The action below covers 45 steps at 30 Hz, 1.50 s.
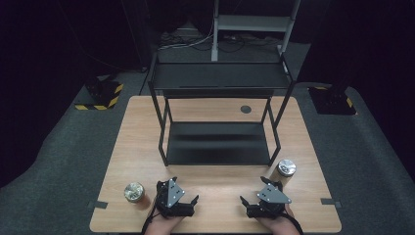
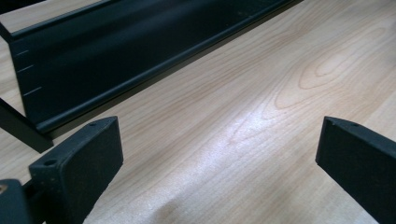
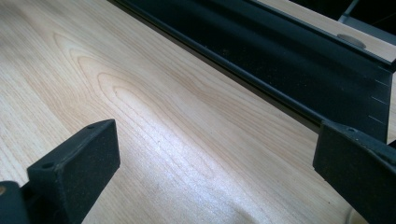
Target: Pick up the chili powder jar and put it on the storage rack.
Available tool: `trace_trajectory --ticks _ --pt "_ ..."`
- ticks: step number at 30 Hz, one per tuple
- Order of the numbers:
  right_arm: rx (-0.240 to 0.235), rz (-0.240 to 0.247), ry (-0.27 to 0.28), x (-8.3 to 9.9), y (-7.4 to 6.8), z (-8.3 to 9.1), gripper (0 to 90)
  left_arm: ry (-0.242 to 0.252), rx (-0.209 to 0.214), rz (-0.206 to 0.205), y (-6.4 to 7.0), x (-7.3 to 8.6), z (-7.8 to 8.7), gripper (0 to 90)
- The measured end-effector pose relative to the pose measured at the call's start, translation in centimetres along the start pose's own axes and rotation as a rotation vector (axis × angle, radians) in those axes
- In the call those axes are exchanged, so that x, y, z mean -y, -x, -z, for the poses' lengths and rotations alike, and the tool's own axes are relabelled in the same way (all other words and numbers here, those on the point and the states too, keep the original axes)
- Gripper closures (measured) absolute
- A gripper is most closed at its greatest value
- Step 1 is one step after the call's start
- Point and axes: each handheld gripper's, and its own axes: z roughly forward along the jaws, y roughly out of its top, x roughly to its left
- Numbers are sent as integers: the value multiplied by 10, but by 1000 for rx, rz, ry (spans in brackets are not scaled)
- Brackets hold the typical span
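Wooden table [image 1: 215,191] under black two-tier rack [image 1: 218,142], left gripper [image 1: 188,202] and right gripper [image 1: 248,205] at lower centre, jaws wide apart, empty, metal-lidded jars [image 1: 134,192] [image 1: 286,169] just outside each.

Overhead view faces forward; both gripper views skim the table [image 1: 215,183] toward the rack [image 1: 218,142].

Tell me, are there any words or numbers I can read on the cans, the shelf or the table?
None can be read.
Left can: shiny lid, no print legible.
Right can: the same.
Black shelf: a few short pale tick marks on its edge, no digits.
Wooden table: bare wood grain.
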Motion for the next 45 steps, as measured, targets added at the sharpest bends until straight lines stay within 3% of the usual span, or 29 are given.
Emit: trace_trajectory --ticks 6,12,18,28,36,45 --pt "-6 -22 4 1 3 1 0 -8 -3 -31 5 -1 0 11" --pt "-12 -23 -6 0 4 1 0 -15 -7 -36 7 -2 0 11" --pt "-22 -7 -14 -2 4 0 0 -11 12 -14 3 -1 2 7" --pt "-26 -23 -4 0 7 1 0 1 17 -15 2 1 3 4" --pt "-21 -19 -4 0 5 1 0 44 29 -2 0 -2 19 4" --pt "-20 -22 -2 1 6 1 0 103 33 -24 4 -8 38 4"
